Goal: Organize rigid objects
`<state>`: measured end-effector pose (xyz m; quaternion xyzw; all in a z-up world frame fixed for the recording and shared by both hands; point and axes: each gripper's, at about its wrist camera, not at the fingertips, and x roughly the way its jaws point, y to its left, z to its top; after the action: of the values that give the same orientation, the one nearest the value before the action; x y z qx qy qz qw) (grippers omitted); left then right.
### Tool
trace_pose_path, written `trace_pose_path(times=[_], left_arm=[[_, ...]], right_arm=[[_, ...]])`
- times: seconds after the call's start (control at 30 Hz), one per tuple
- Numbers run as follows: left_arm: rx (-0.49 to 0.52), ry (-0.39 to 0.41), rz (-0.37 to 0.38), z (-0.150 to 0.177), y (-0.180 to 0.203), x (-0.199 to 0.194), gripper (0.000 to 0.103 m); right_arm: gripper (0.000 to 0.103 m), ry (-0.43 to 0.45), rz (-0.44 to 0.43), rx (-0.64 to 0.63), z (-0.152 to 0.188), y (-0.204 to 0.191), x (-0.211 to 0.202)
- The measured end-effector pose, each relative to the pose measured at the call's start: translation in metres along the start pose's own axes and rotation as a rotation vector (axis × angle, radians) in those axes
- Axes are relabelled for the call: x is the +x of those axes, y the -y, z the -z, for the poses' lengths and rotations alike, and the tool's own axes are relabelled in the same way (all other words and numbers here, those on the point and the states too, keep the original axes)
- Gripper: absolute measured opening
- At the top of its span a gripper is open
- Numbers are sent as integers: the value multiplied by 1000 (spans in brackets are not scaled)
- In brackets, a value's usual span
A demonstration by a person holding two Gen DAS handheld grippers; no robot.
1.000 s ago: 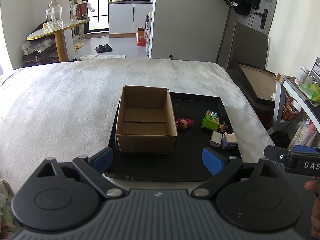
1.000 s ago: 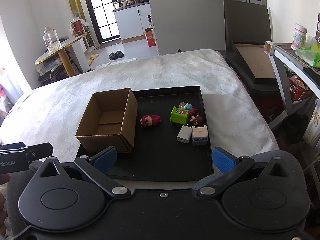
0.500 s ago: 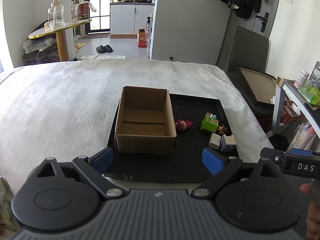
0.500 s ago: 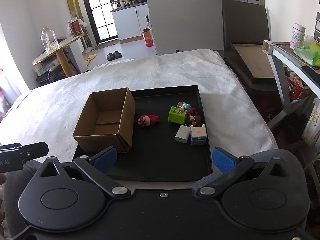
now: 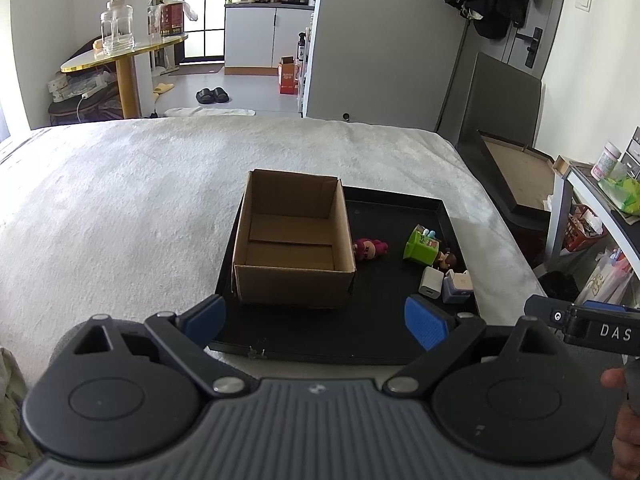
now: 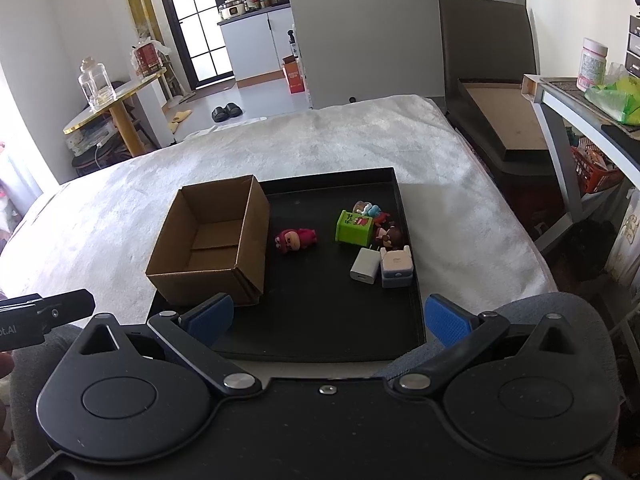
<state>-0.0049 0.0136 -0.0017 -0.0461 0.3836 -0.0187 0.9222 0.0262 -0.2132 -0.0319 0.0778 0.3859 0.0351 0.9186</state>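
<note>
A black tray [image 5: 392,208] [image 6: 412,320] lies on a white-covered bed. An empty open cardboard box [image 5: 294,240] [image 6: 212,240] stands on its left half. To the box's right lie a pink figurine [image 5: 370,249] [image 6: 296,239], a green cube toy [image 5: 420,246] [image 6: 354,227], a small brown figurine [image 6: 388,236], a white charger [image 5: 431,281] [image 6: 365,266] and a lilac-white block [image 5: 458,286] [image 6: 396,266]. My left gripper [image 5: 316,316] and my right gripper [image 6: 328,316] both hover open at the tray's near edge, holding nothing.
The bed's white cover [image 5: 120,208] spreads wide to the left. A dark framed board [image 6: 504,120] leans at the bed's right side, and a shelf unit [image 6: 580,112] stands beside it. A round table with glass jars [image 5: 120,52] is far left.
Both views have shifted slightly; the tray and box sit a little differently in frame. The objects on the tray have not moved and both grippers stay open.
</note>
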Motion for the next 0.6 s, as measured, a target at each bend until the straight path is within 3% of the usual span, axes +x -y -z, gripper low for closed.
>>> trace_pose_path(times=[0.6], left_arm=[[-14, -22, -4, 3, -1, 20, 96]], right_arm=[[103, -11, -20, 11, 4, 1, 13]])
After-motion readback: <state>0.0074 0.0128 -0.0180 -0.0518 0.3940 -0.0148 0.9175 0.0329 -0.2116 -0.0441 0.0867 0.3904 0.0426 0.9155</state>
